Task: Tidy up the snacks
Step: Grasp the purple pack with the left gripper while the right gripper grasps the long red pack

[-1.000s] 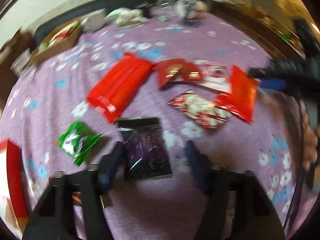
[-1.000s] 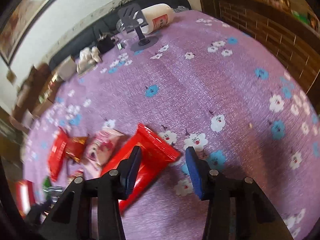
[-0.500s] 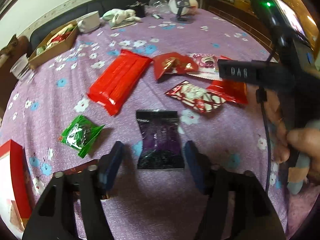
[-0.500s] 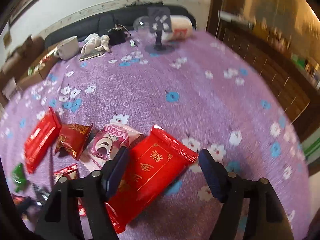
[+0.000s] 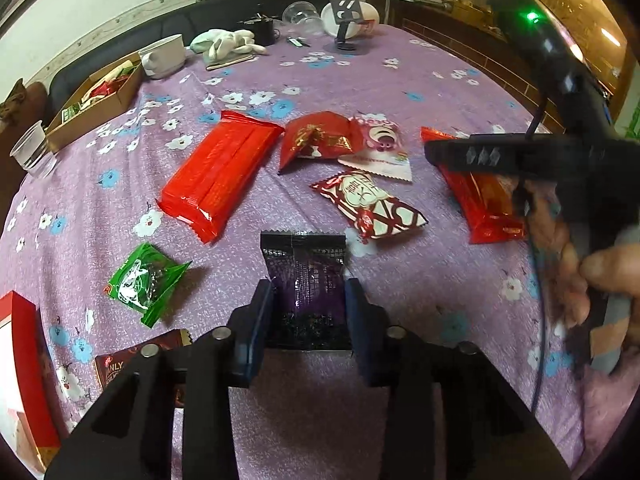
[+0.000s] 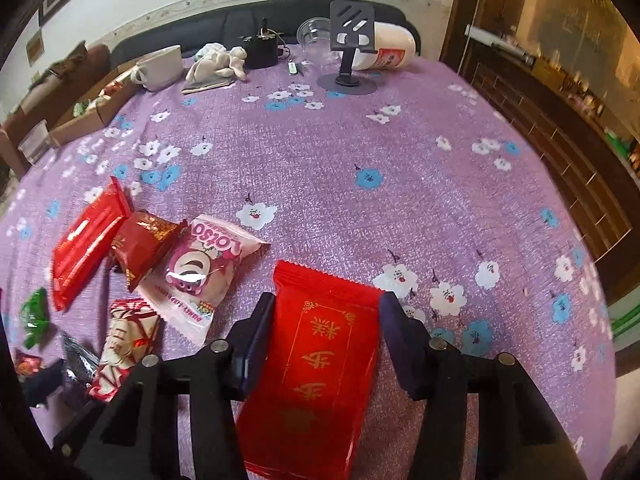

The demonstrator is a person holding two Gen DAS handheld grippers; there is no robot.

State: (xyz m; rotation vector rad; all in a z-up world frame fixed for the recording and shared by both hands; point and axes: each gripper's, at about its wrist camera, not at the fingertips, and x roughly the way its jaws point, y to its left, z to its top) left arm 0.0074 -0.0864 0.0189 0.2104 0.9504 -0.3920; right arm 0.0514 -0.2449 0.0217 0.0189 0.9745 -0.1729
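Observation:
Several snack packets lie on a purple flowered tablecloth [image 5: 360, 92]. My left gripper [image 5: 308, 296] is open and straddles a dark purple packet [image 5: 306, 280] that lies flat; the pads stand at its two sides. My right gripper [image 6: 326, 312] is open around a red packet with gold characters [image 6: 316, 364], also flat on the cloth. That red packet shows in the left wrist view [image 5: 480, 196] under the right gripper's body [image 5: 540, 152]. Nearby lie a long red pack [image 5: 218, 172], a dark red packet [image 5: 316, 142], a pink Lotso packet [image 6: 200, 268], a red-and-white packet [image 5: 368, 204] and a green packet [image 5: 144, 280].
A cardboard box with snacks [image 5: 96, 104] stands at the far left beside a white mug [image 5: 164, 56] and a plastic cup [image 5: 32, 152]. A phone stand [image 6: 350, 40], white jar [image 6: 390, 50] and cloth toy [image 6: 218, 64] sit at the back. A red box [image 5: 20, 360] and brown packet [image 5: 132, 364] lie near left.
Both grippers have moved forward and down. The left one now has the purple packet between its pads; the right one now has the red packet between its pads.

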